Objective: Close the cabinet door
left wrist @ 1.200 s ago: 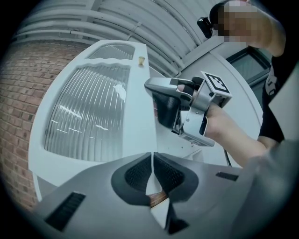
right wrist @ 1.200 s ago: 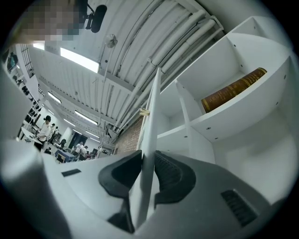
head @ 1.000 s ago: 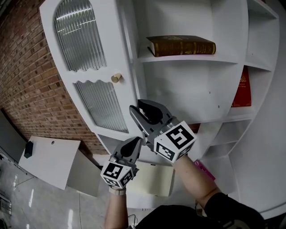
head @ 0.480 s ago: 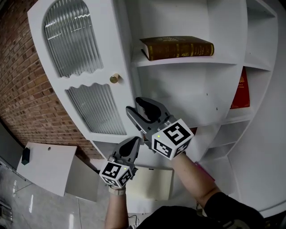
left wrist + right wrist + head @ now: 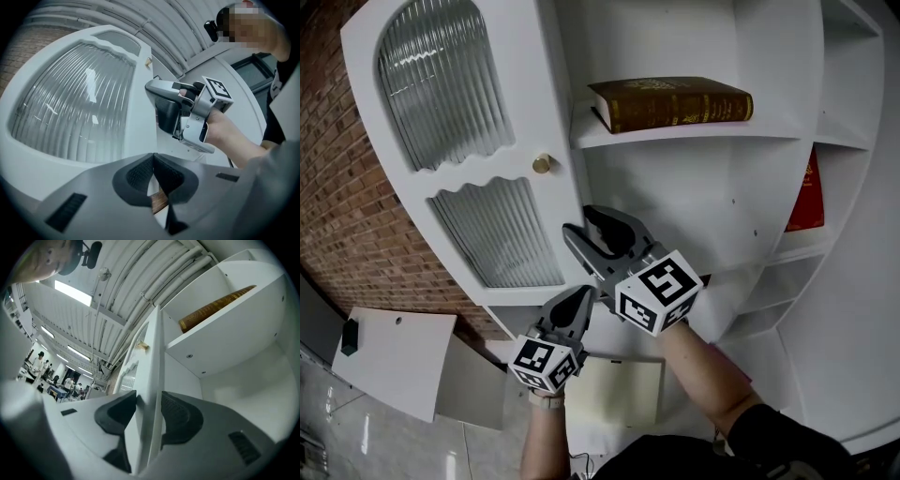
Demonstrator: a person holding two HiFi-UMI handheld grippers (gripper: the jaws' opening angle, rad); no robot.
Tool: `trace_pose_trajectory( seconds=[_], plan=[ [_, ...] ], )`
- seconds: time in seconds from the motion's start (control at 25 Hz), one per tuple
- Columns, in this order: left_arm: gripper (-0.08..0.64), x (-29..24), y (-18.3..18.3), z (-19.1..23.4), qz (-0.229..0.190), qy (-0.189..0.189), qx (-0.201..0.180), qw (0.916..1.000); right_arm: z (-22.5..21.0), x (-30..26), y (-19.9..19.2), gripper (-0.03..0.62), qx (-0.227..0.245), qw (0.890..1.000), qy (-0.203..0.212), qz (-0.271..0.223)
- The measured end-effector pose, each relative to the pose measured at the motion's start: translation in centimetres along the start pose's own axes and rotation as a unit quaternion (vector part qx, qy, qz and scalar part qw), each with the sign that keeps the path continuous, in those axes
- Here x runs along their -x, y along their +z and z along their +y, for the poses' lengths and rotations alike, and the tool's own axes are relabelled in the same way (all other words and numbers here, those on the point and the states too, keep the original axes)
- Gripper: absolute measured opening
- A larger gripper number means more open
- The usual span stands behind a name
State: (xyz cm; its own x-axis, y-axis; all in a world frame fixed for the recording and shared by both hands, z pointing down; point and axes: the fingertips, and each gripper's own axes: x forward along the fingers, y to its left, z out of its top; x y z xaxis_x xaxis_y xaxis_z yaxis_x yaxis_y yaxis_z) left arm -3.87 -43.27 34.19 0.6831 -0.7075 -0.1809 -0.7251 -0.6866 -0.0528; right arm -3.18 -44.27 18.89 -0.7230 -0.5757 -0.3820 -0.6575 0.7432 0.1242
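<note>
- The cabinet door was swung wide open at the left of the white cabinet. It had ribbed glass panels and a little brass knob close to its right edge.
- The right gripper was at the lower part of that free edge. Its jaws had just been opening and stood apart with the door's edge between them. From what I could see the pads weren't squeezing it.
- The left gripper was just below and nearer, by the door's bottom corner, with its jaws together and nothing in them.
- A brown book lay flat on the upper shelf.
- A red book stood further right.
- A brick wall was on the left.
</note>
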Motion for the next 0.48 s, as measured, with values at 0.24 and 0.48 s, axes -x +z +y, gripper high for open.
trace_pose_trajectory(
  seconds=[0.24,0.48],
  plan=[
    [0.011,-0.55,-0.06,0.54,-0.004,-0.010,0.008,0.9999,0.00,-0.10,-0.19,0.150,0.062,0.998,-0.029,0.005],
    [0.009,-0.71,0.01,0.71,-0.009,-0.024,0.021,0.9995,-0.26,0.21,-0.11,0.146,0.083,0.995,-0.047,0.006]
  ],
)
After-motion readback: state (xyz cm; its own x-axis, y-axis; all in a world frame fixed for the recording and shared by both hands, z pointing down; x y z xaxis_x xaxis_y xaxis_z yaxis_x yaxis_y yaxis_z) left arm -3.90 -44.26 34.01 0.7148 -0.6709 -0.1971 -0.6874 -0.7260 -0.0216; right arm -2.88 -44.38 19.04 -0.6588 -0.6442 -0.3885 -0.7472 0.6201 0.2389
